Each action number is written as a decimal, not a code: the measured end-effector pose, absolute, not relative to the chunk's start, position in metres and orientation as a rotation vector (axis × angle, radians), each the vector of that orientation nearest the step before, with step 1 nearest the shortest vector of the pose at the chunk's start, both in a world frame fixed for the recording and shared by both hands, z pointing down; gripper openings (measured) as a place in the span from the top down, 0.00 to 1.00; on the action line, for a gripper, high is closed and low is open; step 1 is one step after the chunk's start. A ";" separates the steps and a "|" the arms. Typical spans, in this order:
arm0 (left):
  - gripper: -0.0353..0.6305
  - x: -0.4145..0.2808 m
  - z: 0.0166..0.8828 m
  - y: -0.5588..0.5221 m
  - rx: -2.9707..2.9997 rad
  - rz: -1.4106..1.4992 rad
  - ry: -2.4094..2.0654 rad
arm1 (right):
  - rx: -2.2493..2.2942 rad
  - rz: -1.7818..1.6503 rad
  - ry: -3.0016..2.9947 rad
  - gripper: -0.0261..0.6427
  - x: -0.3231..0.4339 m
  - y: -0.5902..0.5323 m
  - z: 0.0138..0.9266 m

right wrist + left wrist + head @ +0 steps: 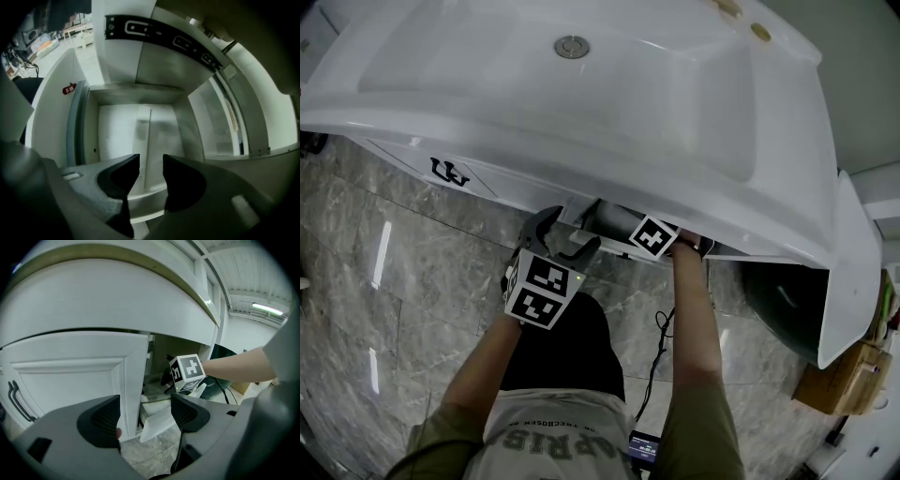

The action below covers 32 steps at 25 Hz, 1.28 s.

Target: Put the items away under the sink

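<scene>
My left gripper (145, 420), just below the front of the sink (609, 112), has its jaws wide apart. The edge of the white cabinet door (75, 376) stands between them, close against one jaw. My right gripper (151, 173) points into the cabinet (140, 122) under the sink, its jaws partly apart and gripping nothing. The cabinet has white, smooth panels inside. A small red label (69, 88) on its wall is too small to read.

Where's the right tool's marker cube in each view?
Head view: marker cube at centre, just under the sink's front edge.
Left gripper view: right of centre, at the cabinet opening.
Right gripper view: not in it; only that tool's parted jaws show.
Shared landmark: the open cabinet under the sink.
</scene>
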<state>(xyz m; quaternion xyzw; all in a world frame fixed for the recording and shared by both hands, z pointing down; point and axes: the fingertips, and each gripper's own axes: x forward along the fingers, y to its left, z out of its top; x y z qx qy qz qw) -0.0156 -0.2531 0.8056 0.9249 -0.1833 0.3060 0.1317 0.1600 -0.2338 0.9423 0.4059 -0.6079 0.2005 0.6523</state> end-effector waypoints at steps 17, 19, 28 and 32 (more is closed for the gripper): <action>0.46 -0.021 0.784 -0.240 2.641 1.004 -0.532 | 1.223 0.144 -1.478 0.74 0.141 -0.250 0.883; 0.46 -0.018 0.784 -0.237 2.638 1.018 -0.527 | 1.268 0.130 -1.491 0.74 0.136 -0.246 0.875; 0.46 -0.021 0.757 -0.222 2.600 1.010 -0.563 | 1.464 0.213 -1.553 0.74 0.109 -0.207 0.838; 0.46 -0.028 0.730 -0.212 2.588 1.026 -0.583 | 1.564 0.303 -1.567 0.74 0.094 -0.184 0.812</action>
